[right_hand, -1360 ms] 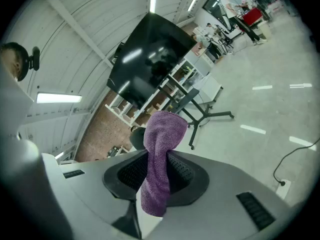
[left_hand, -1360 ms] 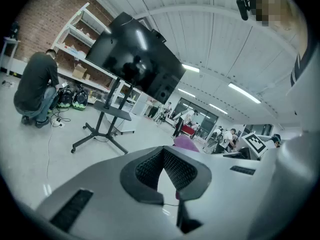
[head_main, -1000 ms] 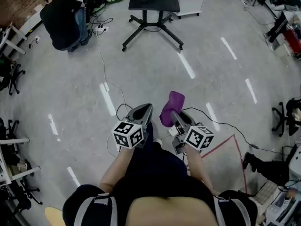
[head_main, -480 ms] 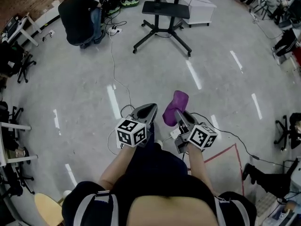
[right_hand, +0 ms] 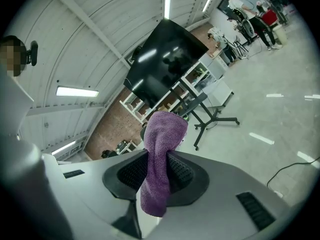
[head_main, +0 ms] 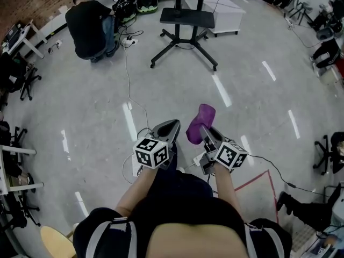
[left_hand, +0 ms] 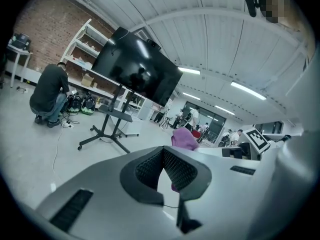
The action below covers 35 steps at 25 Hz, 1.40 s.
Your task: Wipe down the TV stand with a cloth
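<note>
The TV stand (head_main: 185, 19) is a black wheeled frame with a shelf, far ahead on the grey floor; it carries a dark screen (left_hand: 136, 71) in the left gripper view and shows again as the TV stand (right_hand: 209, 115) in the right gripper view. My right gripper (head_main: 203, 131) is shut on a purple cloth (head_main: 199, 122), which sticks up between its jaws as the cloth (right_hand: 161, 159). My left gripper (head_main: 171, 125) is beside it, shut with nothing in it; the closed jaws meet at my left gripper (left_hand: 163, 165). Both are held in front of my body, well short of the stand.
A person in dark clothes (head_main: 88, 20) crouches at the far left by shelves and helmets. A cable (head_main: 129, 85) runs over the floor from there toward me. A white cabinet (head_main: 220, 7) stands behind the stand. Office chairs (head_main: 328, 152) and red floor tape (head_main: 258, 177) lie to the right.
The stand and the crouching person have shifted in the head view as I moved. Both grippers keep their pose, the cloth still held.
</note>
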{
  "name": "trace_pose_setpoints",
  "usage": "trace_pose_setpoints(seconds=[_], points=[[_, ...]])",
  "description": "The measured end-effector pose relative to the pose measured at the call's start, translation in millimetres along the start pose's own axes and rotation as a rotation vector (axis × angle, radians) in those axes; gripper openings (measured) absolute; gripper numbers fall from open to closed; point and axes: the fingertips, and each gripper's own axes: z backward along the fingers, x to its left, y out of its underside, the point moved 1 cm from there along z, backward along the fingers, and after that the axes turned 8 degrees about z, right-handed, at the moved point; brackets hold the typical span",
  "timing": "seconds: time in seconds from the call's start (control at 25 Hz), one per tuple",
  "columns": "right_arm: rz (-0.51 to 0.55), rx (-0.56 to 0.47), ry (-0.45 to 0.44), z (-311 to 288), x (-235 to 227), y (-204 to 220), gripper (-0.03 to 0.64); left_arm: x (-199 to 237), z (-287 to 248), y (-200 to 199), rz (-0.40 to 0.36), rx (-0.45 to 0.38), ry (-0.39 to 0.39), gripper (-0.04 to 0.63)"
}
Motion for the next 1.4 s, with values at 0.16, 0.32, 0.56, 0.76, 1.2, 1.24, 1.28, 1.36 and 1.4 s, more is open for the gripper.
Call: trace_pose_setpoints(seconds=[0.16,0.32,0.56,0.76,1.2,1.24,1.28,1.36,1.4], points=[[0.038,-0.006,0.020,-24.1,-8.0,-22.1,0.110,16.1,-20.4,-20.2,0.008,-0.005,0.003,0.008],[0.033,-0.007,0.018,-48.0,-15.1,-38.4,0.110,31.4,-46.9,-40.5,0.012,0.003,0.015,0.008],[0.033,-0.005,0.031,-82.2,-24.1,-56.3,0.110,51.2,-77.2,-66.2,0.018,0.011,0.028,0.008],[0.037,-0.023,0.028,-113.6,-27.1,-77.1,0.110,71.8,-91.7,-86.0,0.021,0.012,0.028,0.008],[0.062,-0.028,0.019,-186.7,-18.8,-111.2,0.110,118.3,-117.7,-139.8,0.013,0.013,0.044,0.008],[0.062,-0.028,0.020,-191.9,-18.2,-112.6,0.110,121.3,-119.6,-143.4,0.012,0.013,0.049,0.008],[0.061,-0.028,0.022,-196.7,-18.0,-113.6,0.110,124.4,-121.5,-146.3,0.011,0.014,0.053,0.008],[0.058,-0.026,0.027,-205.2,-19.6,-114.7,0.110,130.9,-126.5,-150.4,0.010,0.019,0.058,0.008],[0.056,-0.025,0.031,-209.0,-20.9,-115.3,0.110,134.0,-129.3,-152.3,0.011,0.021,0.060,0.008]])
